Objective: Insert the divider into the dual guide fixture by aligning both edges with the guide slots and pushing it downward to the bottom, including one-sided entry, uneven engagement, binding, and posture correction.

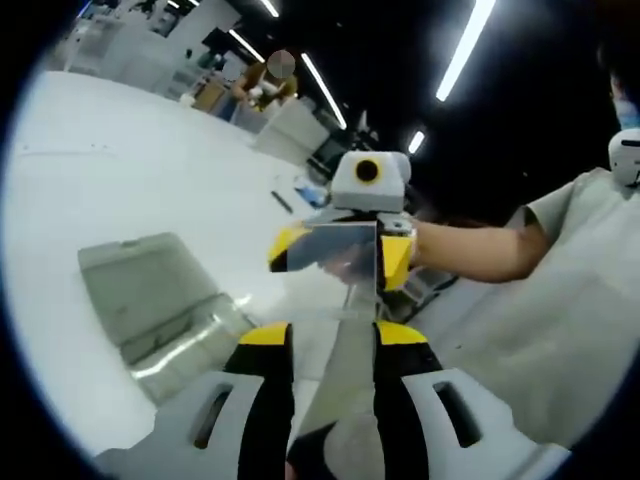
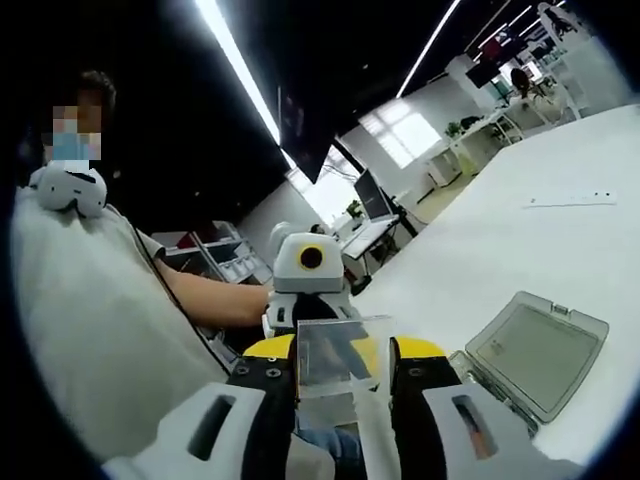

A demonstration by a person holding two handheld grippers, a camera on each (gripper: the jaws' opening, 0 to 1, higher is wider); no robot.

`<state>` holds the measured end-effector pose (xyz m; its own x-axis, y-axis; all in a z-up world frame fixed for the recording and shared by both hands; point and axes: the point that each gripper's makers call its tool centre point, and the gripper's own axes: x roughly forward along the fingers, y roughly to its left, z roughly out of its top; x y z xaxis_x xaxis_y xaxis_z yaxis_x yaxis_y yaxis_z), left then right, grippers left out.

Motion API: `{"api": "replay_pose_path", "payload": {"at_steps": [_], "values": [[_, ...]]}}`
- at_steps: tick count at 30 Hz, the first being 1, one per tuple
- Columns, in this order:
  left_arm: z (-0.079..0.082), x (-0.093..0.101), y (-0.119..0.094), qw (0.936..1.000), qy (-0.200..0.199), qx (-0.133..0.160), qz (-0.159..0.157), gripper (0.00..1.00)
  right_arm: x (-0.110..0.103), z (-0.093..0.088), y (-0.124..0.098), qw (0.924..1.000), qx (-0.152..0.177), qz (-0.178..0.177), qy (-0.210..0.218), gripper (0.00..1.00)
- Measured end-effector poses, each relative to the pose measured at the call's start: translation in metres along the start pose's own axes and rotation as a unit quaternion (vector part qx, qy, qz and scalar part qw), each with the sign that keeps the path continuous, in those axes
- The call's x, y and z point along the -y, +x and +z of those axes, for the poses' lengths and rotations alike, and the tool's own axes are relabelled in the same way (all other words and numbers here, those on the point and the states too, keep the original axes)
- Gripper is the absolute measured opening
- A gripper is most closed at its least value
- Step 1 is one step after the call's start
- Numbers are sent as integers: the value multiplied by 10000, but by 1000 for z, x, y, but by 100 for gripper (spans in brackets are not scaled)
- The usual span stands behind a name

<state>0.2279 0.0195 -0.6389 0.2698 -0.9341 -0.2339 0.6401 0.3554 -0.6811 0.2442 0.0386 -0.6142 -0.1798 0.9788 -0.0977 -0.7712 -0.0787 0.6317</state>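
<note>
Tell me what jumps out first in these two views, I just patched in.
A clear divider held up in the air between both grippers, left gripper and right gripper gripping it from opposite ends, facing each other. Beside them on the white table lies the grey fixture, apart from the divider. A person's forearm reaches in behind.

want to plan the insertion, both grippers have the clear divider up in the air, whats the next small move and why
Probably carry the divider down and across to the fixture and line its edges up over the slots. The left gripper and right gripper each pinch an opposite edge of the sheet, which hangs above the white table, off to the side of the clear fixture, with neither edge in a guide yet.
</note>
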Motion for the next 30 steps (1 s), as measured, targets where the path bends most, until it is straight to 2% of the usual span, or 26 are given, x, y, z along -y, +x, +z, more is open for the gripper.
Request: {"api": "replay_pose_path", "payload": {"at_steps": [30], "values": [[-3,-3,1,9996,-242,114,-95,28,0,-1,4,10000,25,0,-15,30]]}}
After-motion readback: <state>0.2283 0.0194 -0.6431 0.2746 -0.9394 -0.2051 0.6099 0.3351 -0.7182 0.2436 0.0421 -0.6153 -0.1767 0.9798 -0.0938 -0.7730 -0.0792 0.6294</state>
